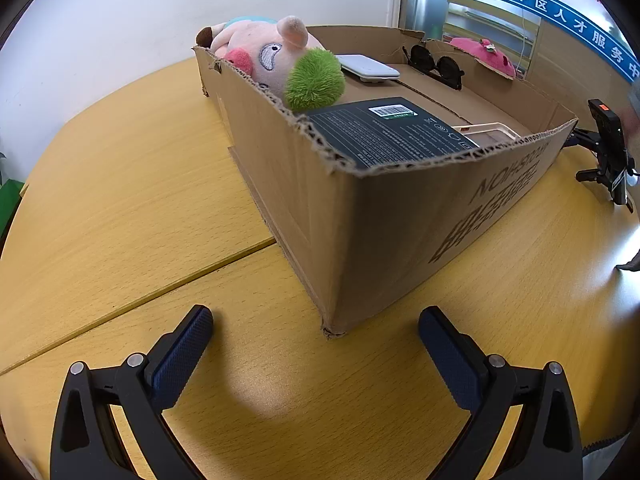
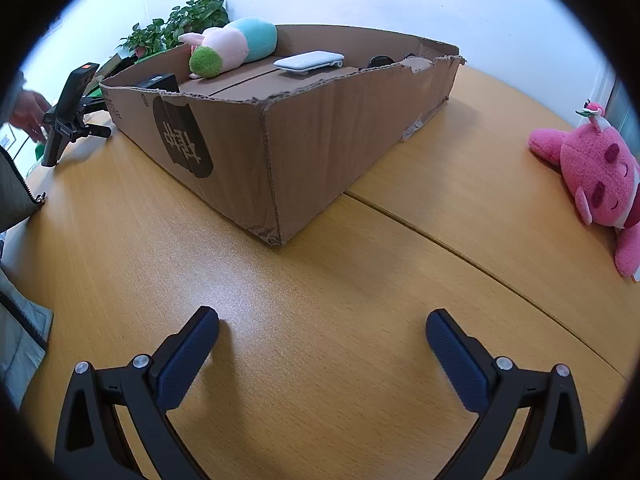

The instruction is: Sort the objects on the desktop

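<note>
Brown cardboard box (image 2: 280,128) sits on the tabletop (image 2: 320,280), already holding a pig toy (image 1: 264,52) and a green ball (image 1: 314,80). The pink bear (image 2: 596,180) lies outside, probably next. Both grippers, left gripper (image 1: 316,332) and right gripper (image 2: 322,334), have fingers spread wide, holding nothing. Reach for the bear's soft middle, squeeze gently.

Right gripper (image 2: 322,328) tilted down over bare wooden table (image 2: 320,288), jaws wide, nothing between them. Cardboard box (image 2: 280,140) beyond holds a pink-and-teal plush (image 2: 236,46), white flat device (image 2: 309,61), dark packet (image 2: 160,82). Pink plush bear (image 2: 596,176) lies on the tabletop, well right of the box.
</note>
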Tool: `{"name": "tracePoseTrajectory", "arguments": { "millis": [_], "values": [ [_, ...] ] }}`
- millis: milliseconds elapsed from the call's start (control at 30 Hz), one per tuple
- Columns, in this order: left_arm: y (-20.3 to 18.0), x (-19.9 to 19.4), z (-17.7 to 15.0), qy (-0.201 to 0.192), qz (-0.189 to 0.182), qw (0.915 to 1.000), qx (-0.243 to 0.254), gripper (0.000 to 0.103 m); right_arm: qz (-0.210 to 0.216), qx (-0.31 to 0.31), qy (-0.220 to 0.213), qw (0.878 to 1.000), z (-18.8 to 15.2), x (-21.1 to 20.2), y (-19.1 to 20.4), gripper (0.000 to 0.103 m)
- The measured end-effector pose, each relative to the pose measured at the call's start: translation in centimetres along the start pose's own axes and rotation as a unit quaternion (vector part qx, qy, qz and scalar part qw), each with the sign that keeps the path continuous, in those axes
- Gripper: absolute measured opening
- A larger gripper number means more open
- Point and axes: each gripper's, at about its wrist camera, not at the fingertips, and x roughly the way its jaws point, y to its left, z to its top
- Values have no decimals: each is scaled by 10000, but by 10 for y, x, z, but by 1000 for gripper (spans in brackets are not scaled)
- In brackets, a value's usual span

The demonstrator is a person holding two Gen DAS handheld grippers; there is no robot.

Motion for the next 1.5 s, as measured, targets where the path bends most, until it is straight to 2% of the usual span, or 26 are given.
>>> {"name": "tracePoseTrajectory", "arguments": {
  "millis": [1500],
  "values": [
    [-1, 2, -3, -24, 73, 9999, -85, 103, -99, 137, 52, 9998, 4, 2, -2, 103]
  ]
}}
